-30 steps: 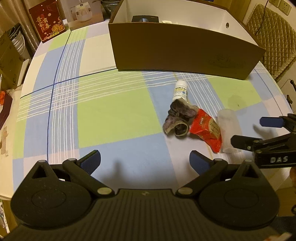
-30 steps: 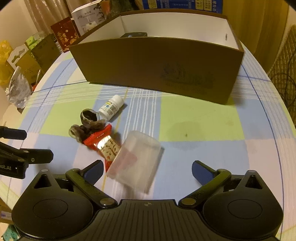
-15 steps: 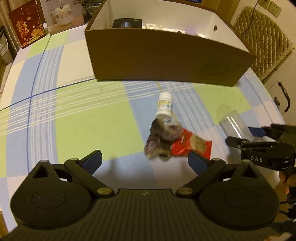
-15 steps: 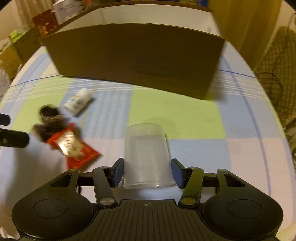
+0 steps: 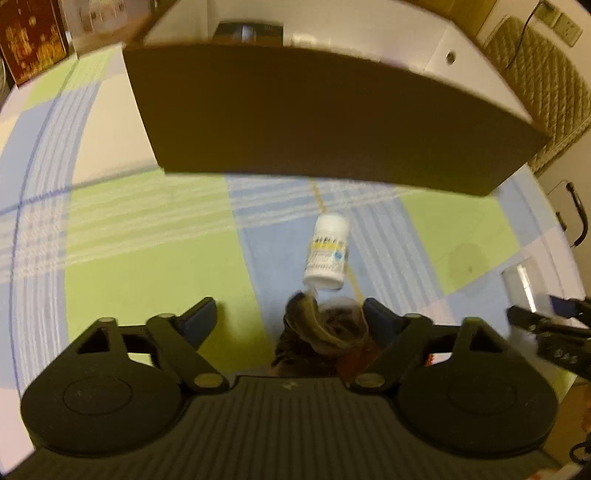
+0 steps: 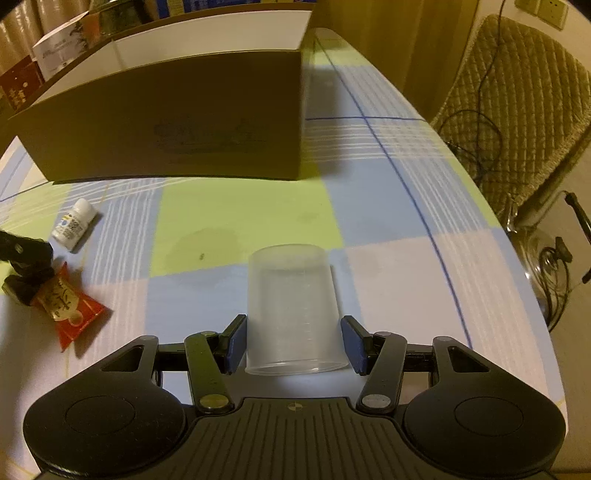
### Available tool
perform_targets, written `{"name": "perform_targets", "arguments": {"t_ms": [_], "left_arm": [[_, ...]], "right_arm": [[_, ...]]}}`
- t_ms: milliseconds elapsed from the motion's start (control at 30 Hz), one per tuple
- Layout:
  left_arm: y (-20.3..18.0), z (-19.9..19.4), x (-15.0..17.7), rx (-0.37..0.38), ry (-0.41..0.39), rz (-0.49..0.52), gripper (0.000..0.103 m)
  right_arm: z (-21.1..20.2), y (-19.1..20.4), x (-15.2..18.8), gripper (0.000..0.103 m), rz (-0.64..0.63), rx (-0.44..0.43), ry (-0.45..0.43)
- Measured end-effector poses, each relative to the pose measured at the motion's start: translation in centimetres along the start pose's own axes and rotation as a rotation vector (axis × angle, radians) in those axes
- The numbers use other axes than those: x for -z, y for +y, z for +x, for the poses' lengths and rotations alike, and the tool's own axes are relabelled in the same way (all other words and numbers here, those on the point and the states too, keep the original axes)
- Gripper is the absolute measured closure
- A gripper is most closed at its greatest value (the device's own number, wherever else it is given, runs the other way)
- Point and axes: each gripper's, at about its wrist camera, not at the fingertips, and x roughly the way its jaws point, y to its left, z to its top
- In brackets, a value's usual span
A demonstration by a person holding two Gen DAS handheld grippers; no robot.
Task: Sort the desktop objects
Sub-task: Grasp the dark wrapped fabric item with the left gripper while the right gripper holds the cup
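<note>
Closest in the right wrist view, the right gripper [image 6: 293, 345] has its two blue pads pressed to either side of a clear plastic cup [image 6: 291, 310], which it grips near the open rim; the cup's closed end points away toward the cardboard box [image 6: 166, 122]. Closest in the left wrist view, the left gripper [image 5: 288, 319] has its jaws spread wide and holds nothing. A dark furry bundle [image 5: 319, 334] lies between the fingers, close against the right-hand pad, and whether it touches the pad cannot be told. Partly hidden behind that finger is a red snack packet [image 6: 68, 308], which the right wrist view shows lying flat on the checked tablecloth [image 6: 236, 210], on the side of the bundle away from the box. Just past the bundle toward the box, a small white pill bottle [image 5: 327, 251] lies on its side with its cap pointing at the box. Farthest off, the box stands on the cloth with its brown front wall facing both grippers and its white inside open at the top, where a dark object [image 5: 249, 29] sits against the back wall.
</note>
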Motion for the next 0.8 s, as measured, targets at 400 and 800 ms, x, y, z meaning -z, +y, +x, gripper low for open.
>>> {"name": "perform_targets", "arguments": {"t_ms": [400,800], "left_arm": [[2.9,-1.3,3.4,-0.103,-0.038,0.113,0.054],[1.0,-3.1,2.3,-0.105,-0.14,0.221,0.027]], "right_arm": [[0.0,0.0,0.2,0.051,-0.007,0.001,-0.012],[0.1,-0.4,0.4,0.037,-0.03,-0.013,-0.007]]}}
